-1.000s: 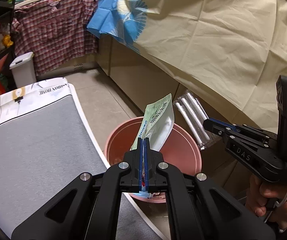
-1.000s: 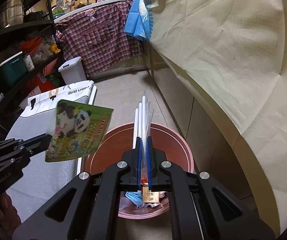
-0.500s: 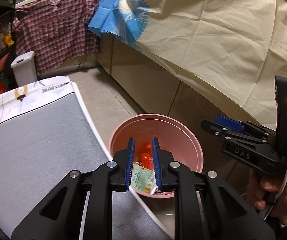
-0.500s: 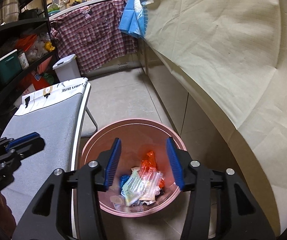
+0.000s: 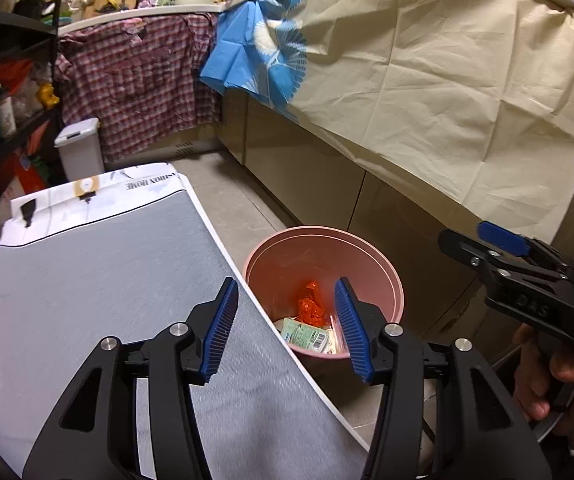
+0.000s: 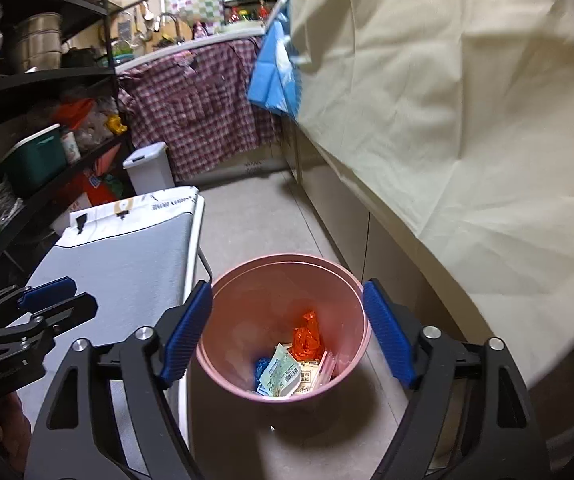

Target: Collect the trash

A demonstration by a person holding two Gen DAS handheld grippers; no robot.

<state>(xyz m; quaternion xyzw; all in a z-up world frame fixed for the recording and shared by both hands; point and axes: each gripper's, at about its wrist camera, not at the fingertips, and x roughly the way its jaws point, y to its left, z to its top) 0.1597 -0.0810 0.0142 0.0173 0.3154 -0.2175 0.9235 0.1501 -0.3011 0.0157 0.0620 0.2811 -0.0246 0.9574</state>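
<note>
A pink bin stands on the floor between a grey ironing board and the cabinets. In its bottom lie an orange wrapper, a green snack packet and other scraps. My left gripper hovers over the board's edge and the bin, jaws opening, nothing between them. My right gripper hangs above the bin, jaws opening wide and empty. Each gripper also shows in the other's view: the right gripper at the right edge, the left gripper at the left edge.
The grey ironing board fills the left. A cream cloth drapes the counter on the right over beige cabinets. A small white lidded bin, a plaid shirt and dark shelves stand behind.
Both grippers opened. The green packet left my left gripper and the clear straw pack left my right; both now lie in the pink bin. Both grippers have pulled back and up from the bin.
</note>
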